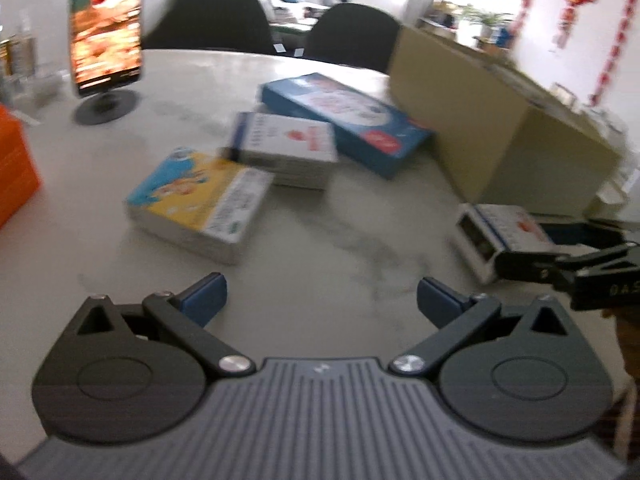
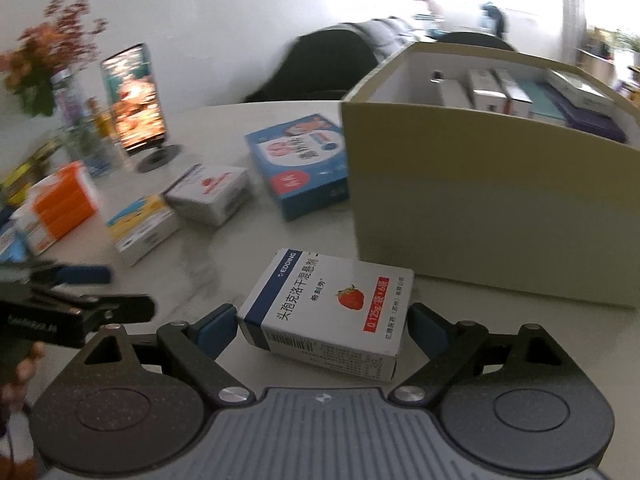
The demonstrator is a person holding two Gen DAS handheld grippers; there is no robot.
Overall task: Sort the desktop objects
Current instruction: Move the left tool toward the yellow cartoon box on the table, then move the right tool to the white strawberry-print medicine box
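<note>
my right gripper (image 2: pixel 322 330) brackets the strawberry medicine box (image 2: pixel 326 304) on the table (image 2: pixel 224 264), pads at its sides, grip unclear. left gripper (image 1: pixel 322 298) spread, empty. cardboard box (image 2: pixel 480 208) holds several packs; three boxes (image 1: pixel 280 148) lie outside.

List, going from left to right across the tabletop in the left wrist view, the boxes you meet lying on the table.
Yellow-and-blue box → white strawberry box → large blue box → white box held by the right gripper.
</note>
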